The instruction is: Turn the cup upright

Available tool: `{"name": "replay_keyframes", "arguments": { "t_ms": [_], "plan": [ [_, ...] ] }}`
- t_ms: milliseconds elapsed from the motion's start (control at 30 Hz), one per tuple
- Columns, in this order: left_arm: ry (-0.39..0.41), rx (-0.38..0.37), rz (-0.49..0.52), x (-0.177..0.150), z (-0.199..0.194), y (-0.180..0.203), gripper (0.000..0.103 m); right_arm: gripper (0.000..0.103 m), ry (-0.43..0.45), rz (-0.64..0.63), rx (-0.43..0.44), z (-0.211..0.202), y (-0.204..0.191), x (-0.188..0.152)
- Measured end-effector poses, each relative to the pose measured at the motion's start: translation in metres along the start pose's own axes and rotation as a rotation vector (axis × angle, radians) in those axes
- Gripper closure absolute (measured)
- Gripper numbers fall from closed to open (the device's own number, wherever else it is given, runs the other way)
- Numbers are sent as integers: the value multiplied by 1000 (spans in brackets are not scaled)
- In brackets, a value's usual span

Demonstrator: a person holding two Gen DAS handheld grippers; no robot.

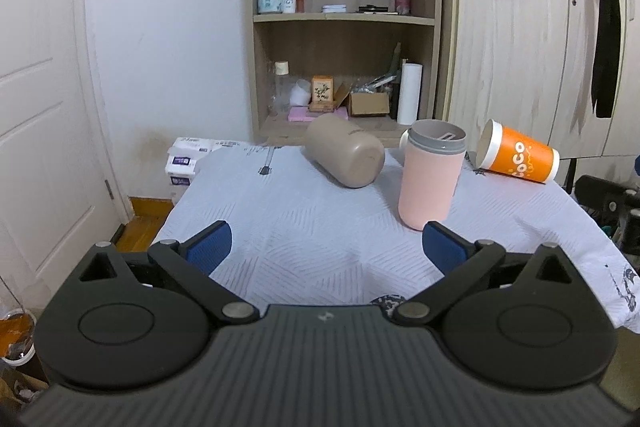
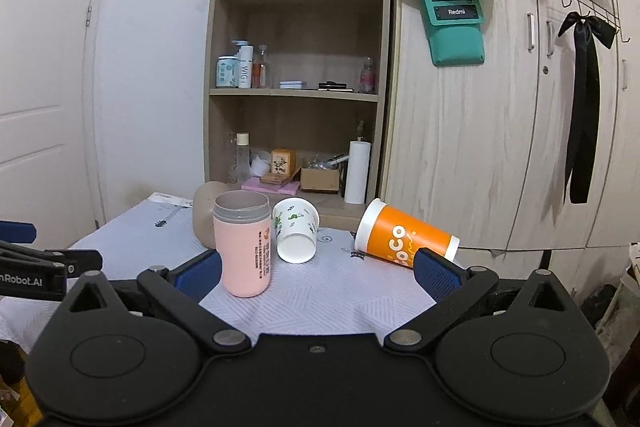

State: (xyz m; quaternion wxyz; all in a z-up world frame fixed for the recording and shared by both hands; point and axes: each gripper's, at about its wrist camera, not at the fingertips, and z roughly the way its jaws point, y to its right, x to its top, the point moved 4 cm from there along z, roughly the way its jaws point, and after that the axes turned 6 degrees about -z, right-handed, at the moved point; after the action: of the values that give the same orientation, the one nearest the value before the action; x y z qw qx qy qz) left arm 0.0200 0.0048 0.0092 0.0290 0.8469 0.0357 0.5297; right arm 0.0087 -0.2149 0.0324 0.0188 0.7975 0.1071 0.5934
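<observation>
A desk [image 1: 304, 227] covered in a pale patterned cloth holds four cups. The pink cup [image 1: 430, 175] stands upright, mouth open to the ceiling. Behind it to the left a tan cup [image 1: 346, 155] lies on its side, base toward the camera. To the right an orange cup [image 1: 518, 157] also lies on its side near the far right edge. From the right wrist view a white cup [image 2: 296, 235] printed with green leaves lies tipped just beside the pink one, its base facing the camera.

Both grippers hover over the near edge of the desk, touching nothing. The left gripper [image 1: 326, 247] has its jaws spread wide and empty; the right gripper [image 2: 318, 271] likewise — wide and empty.

Three cups are down, so the step in hand looks like choosing one and reaching for it. The orange cup sits nearest the right gripper. A good grasp would probably close across the cup's body near the middle, gently since it looks like paper, then lift slightly before rotating so the rim does not drag the cloth.

The white cup is hidden behind the pink one in the left view. The tan cup's mouth cannot be seen, and in the right view it is mostly hidden.
</observation>
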Motion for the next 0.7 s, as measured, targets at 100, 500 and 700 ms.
{"name": "replay_keyframes", "arguments": {
  "t_ms": [100,500,700],
  "plan": [
    [-11,10,0,0,1,0,0,0,-6,-5,0,1,-1,0],
    [-78,62,-5,-3,10,-2,0,0,-17,-3,-13,4,-2,-3],
    [-33,60,-21,-2,5,-4,0,0,-17,-7,-26,4,-2,-4]
  ]
}}
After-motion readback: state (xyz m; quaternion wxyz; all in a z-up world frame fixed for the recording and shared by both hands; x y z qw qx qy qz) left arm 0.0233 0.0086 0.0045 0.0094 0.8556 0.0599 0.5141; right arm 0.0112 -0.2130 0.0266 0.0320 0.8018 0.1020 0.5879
